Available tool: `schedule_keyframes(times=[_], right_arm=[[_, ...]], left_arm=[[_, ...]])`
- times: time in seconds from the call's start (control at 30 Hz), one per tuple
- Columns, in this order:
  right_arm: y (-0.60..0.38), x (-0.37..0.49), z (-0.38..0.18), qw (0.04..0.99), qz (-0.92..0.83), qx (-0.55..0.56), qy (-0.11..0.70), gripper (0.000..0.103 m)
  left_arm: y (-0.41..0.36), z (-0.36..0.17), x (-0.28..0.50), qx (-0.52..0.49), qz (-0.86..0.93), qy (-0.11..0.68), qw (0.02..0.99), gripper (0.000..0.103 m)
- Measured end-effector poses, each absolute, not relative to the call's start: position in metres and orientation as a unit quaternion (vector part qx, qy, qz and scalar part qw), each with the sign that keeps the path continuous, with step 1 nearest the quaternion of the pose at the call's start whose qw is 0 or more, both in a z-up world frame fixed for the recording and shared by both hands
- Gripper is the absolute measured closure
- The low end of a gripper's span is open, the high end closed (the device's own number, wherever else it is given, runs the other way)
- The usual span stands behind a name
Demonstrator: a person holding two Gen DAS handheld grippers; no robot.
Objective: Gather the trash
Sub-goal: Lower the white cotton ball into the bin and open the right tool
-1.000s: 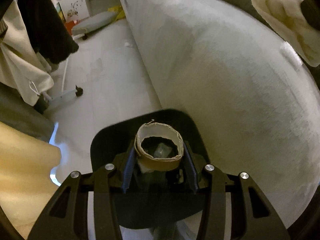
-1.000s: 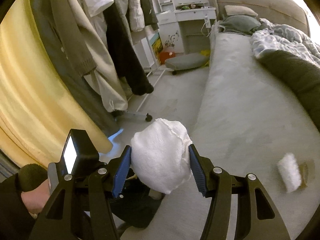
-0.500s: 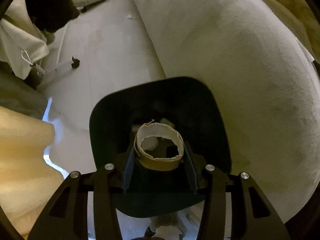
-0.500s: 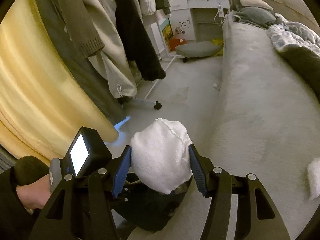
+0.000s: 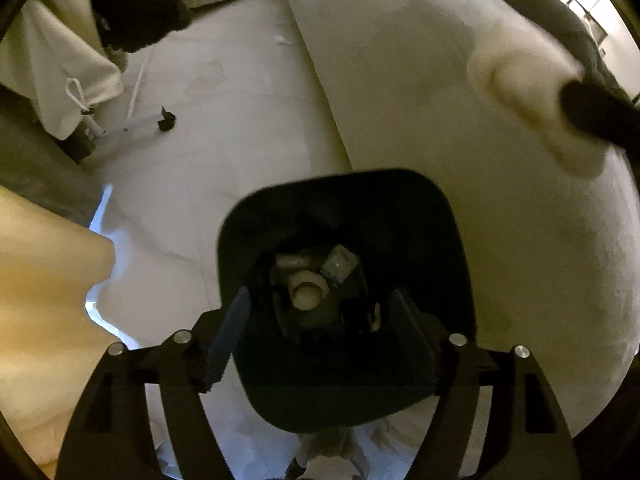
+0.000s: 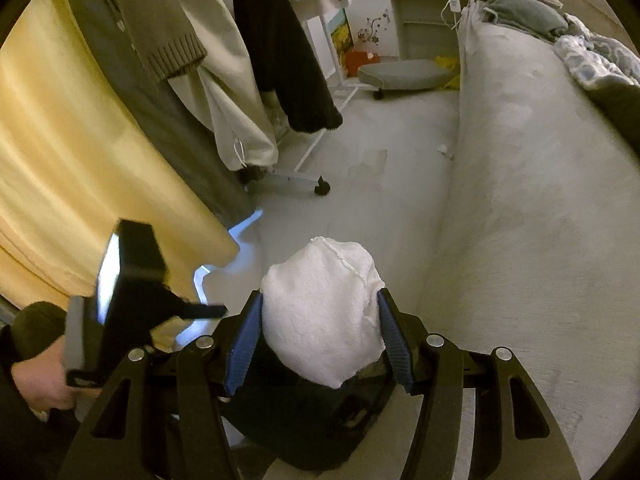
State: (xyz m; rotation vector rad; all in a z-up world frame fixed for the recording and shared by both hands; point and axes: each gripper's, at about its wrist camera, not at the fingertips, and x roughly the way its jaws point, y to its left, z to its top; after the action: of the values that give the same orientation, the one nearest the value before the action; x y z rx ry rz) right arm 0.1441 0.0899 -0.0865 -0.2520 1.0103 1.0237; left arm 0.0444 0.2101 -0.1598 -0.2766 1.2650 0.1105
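In the left wrist view my left gripper (image 5: 320, 308) hangs over a black bin (image 5: 452, 240). Its jaws are opening and nothing is between them. A cardboard roll (image 5: 306, 291) lies loose inside the bin with a bluish wrapper (image 5: 340, 266) and a tissue scrap (image 5: 291, 261). My right gripper (image 6: 320, 316) is shut on a crumpled white tissue wad (image 6: 324, 320), just above the same bin (image 6: 312, 432). That wad (image 5: 520, 92) also shows at the upper right of the left wrist view. A hand (image 6: 40, 380) holds the left gripper's body (image 6: 132, 280).
A grey bed (image 6: 540, 200) runs along the right. Hanging clothes (image 6: 224, 60) on a wheeled rack (image 6: 296, 181) and a yellow curtain (image 6: 80, 160) close off the left. A small white scrap (image 6: 443, 149) lies on the floor by the bed. A low grey stool (image 6: 404, 74) stands farther back.
The left jaws have spread and the cardboard roll has dropped from them into the bin. The right gripper has come closer to the bin with the wad still in it.
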Motion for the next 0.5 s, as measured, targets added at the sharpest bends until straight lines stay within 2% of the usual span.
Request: schedule_keyframes(times=[0.17, 0.5], right_arm=[[0.099, 0.145, -0.102, 0.737, 0.460, -0.125, 0.479, 0.045], [0.116, 0.142, -0.130, 0.717, 0.448, -0.147, 0.513, 0.045]], left_arm=[[0.221, -0.143, 0.041, -0.140, 0.067, 0.555, 0.817, 0.021], [0.247, -0.104, 0.032, -0.160, 0.106, 0.464, 0.865, 0.020]])
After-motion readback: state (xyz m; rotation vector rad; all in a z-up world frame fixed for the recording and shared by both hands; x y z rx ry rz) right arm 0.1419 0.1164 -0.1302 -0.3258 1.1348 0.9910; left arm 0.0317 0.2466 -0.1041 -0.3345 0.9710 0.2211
